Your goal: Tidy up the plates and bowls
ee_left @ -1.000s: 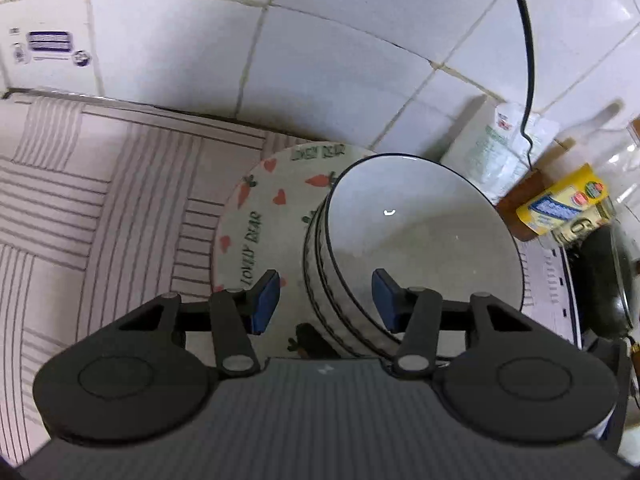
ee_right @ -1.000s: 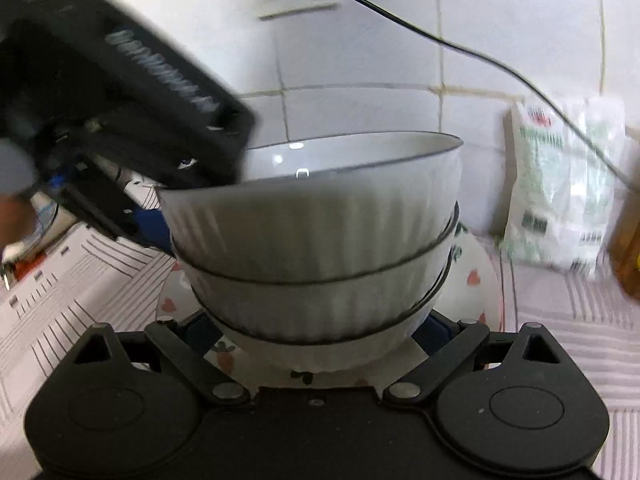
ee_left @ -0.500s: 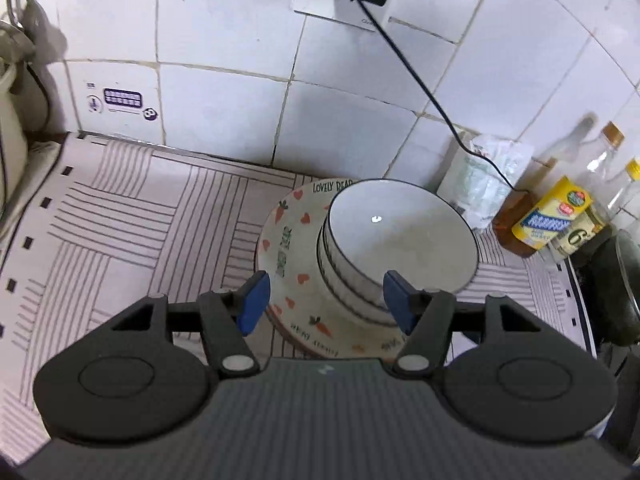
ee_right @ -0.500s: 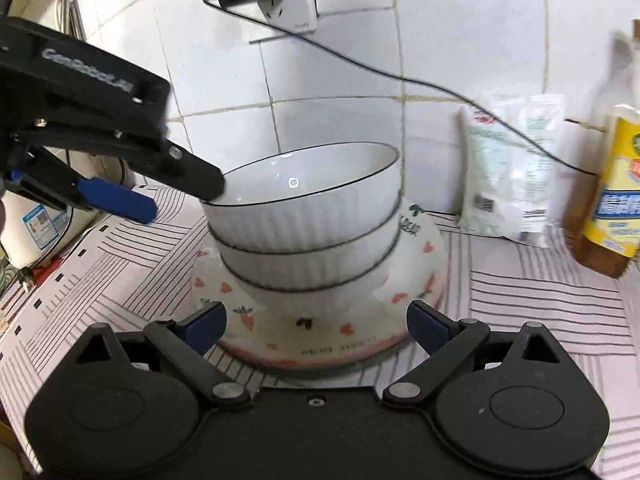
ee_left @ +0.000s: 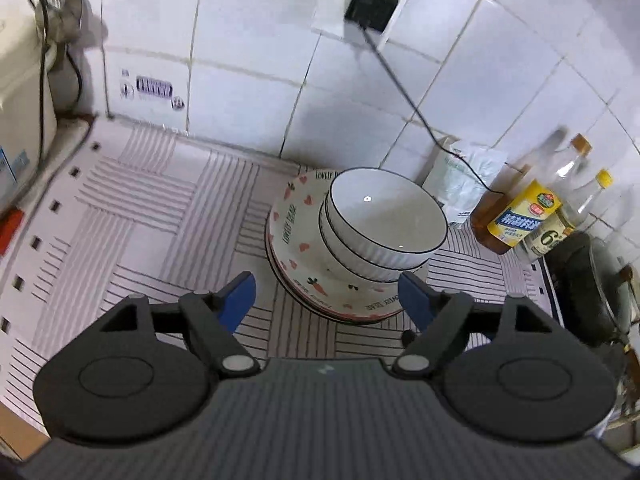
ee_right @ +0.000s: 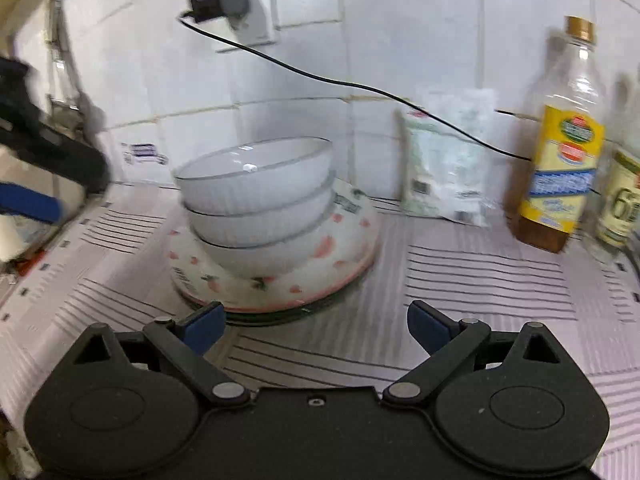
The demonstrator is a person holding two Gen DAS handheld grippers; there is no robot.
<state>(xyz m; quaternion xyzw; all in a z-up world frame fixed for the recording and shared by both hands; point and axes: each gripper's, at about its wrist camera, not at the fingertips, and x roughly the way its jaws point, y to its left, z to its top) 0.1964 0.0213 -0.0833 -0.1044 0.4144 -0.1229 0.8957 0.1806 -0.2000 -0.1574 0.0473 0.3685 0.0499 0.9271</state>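
Three white bowls (ee_left: 384, 224) sit nested, one inside the other, on a stack of plates (ee_left: 296, 240) with hearts and carrots. The stack rests on the striped mat (ee_left: 160, 216) close to the tiled wall (ee_left: 248, 40).

The left gripper (ee_left: 326, 294) is above and in front of the stack. Its jaws are opening wider, and nothing is between them. The right gripper (ee_right: 316, 322) is low on the other side. Its jaws are spread wide and hold nothing.

Both grippers point at the stack, which lies straight ahead of each and a bit below. Neither touches it. The right one looks a little nearer to the plates. The dishes look tidy, so the job seems almost done.
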